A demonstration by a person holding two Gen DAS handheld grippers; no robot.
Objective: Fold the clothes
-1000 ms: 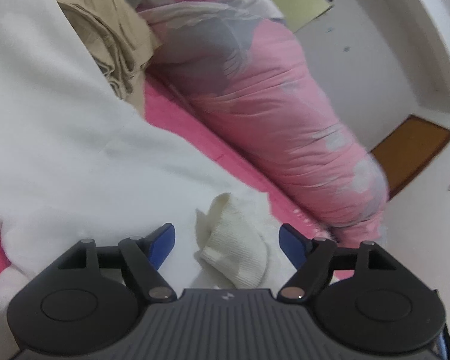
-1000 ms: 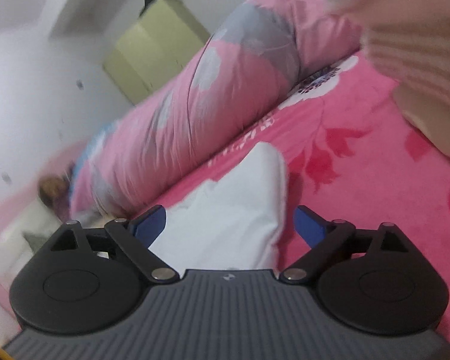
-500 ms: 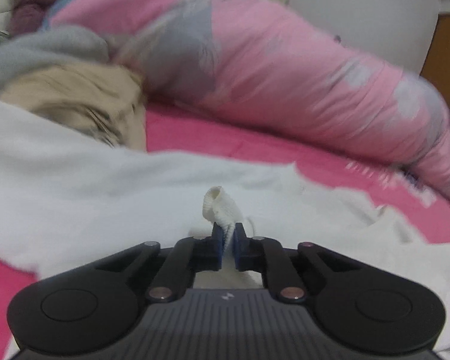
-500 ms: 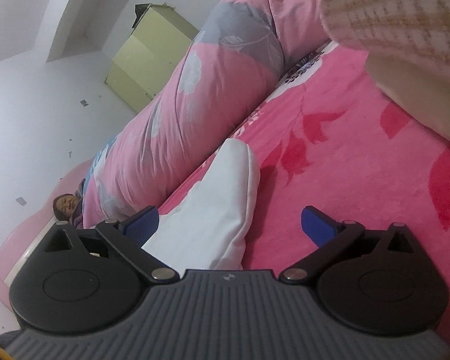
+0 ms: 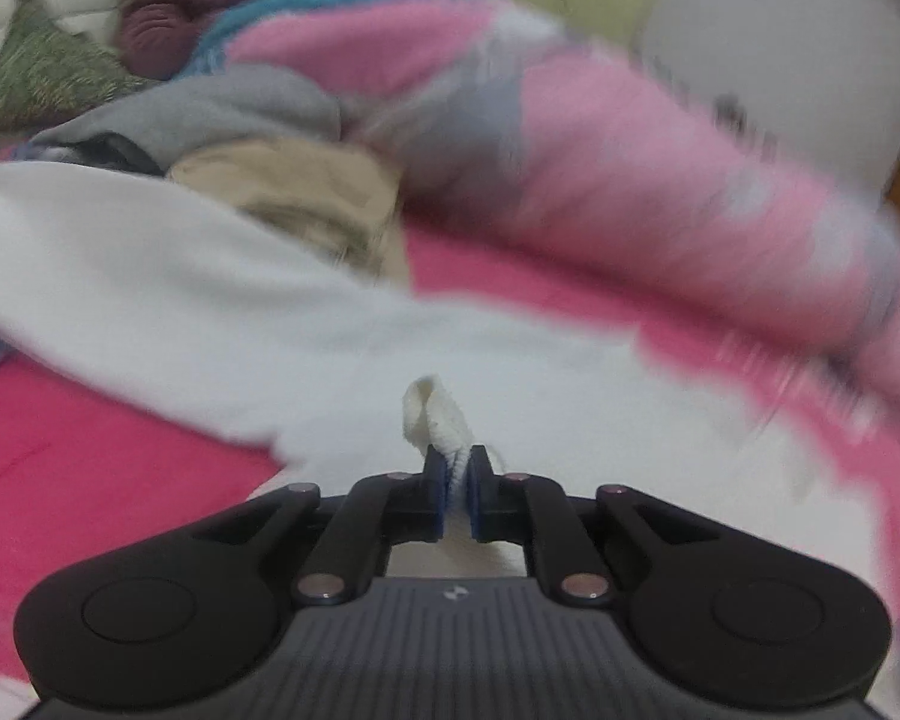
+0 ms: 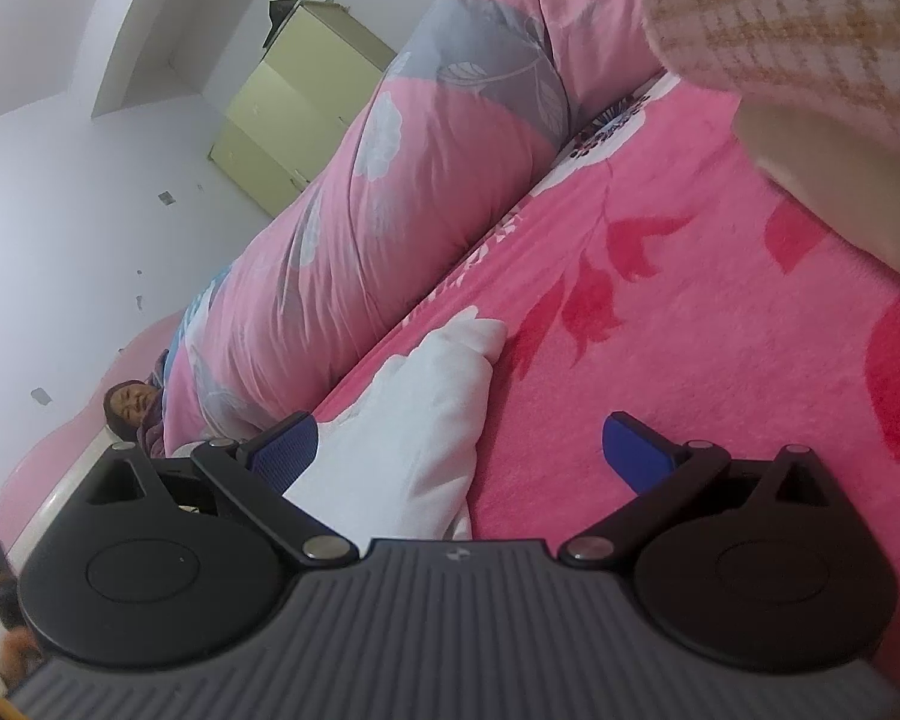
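Note:
A white garment (image 5: 210,300) lies spread over the pink bed sheet (image 5: 90,450). My left gripper (image 5: 456,468) pinches the garment's ribbed cream cuff (image 5: 435,414), which sticks up from between the blue pads; the jaws are opening slightly but still press on the cuff. In the right wrist view another end of the white garment (image 6: 414,420) lies on the sheet (image 6: 690,330). My right gripper (image 6: 459,438) is wide open around that end, its left fingertip (image 6: 288,438) against the cloth and its right one clear of it.
A rolled pink and grey quilt (image 6: 402,192) runs along the far side of the bed. Beige (image 5: 306,192) and grey (image 5: 210,108) clothes are piled behind the white garment. A person (image 6: 129,405) lies at the bed's head. A checked sleeve (image 6: 810,30) hangs above right.
My left gripper shut on the ribbed cuff and rose with it, tilting up from a steep downward look. The right gripper opened a little wider and dipped, then stayed still.

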